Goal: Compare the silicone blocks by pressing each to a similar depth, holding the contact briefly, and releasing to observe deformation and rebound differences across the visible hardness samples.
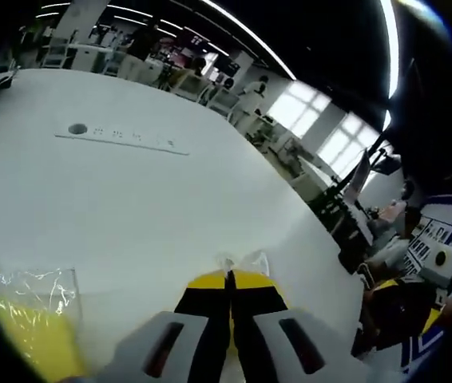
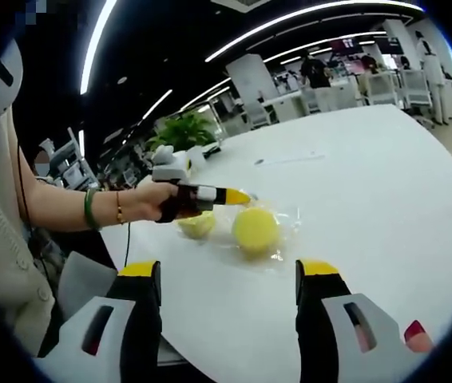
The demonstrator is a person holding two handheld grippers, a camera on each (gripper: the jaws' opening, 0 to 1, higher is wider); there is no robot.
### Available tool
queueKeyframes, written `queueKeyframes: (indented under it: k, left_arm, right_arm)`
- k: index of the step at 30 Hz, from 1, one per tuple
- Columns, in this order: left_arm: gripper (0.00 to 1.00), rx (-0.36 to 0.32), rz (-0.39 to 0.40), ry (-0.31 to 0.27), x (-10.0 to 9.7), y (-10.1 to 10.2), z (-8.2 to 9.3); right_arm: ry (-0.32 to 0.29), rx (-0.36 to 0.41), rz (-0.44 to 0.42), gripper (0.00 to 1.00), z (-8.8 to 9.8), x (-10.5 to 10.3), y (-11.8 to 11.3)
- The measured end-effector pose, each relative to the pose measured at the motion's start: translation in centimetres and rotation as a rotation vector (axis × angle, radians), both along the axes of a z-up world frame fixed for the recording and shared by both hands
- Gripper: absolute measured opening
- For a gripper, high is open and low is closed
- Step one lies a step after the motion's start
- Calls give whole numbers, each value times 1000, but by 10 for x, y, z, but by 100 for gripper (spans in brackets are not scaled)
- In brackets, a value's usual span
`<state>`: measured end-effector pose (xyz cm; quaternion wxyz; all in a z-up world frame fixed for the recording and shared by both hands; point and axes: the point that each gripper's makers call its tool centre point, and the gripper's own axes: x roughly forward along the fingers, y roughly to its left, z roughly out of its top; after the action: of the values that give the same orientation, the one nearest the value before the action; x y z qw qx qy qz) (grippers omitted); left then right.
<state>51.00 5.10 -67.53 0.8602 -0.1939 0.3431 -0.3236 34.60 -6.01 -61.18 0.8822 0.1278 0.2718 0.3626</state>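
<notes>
Yellow silicone block (image 2: 255, 230) in clear wrap beside left claw (image 2: 242, 195).

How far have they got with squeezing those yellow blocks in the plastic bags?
Nothing looks finished yet. The left gripper, shut, touches the clear wrapping over the yellow block. The right gripper waits open, apart. A second yellow block is left to press.

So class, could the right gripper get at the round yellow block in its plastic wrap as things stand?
Probably yes: the right gripper has open jaws facing the yellow block, with bare table between. The left gripper sits just beside it.
</notes>
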Motion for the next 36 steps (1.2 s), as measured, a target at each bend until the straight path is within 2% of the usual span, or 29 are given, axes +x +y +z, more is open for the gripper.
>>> queueKeyframes:
  k: [8, 19, 28, 36]
  left_arm:
    - [0, 22, -54, -37, -20, -6, 17]
    - [0, 5, -125, -101, -47, -11, 50]
    - [0, 65, -190, -170, -67, -9, 67]
    - [0, 80, -211, -198, -78, -3, 82]
  right_arm:
    - [-28, -7, 5, 63, 11, -5, 1]
    - [-66, -19, 23, 62, 26, -13, 5]
    - [-103, -30, 41, 62, 40, -18, 10]
    - [-125, -42, 55, 62, 47, -23, 15]
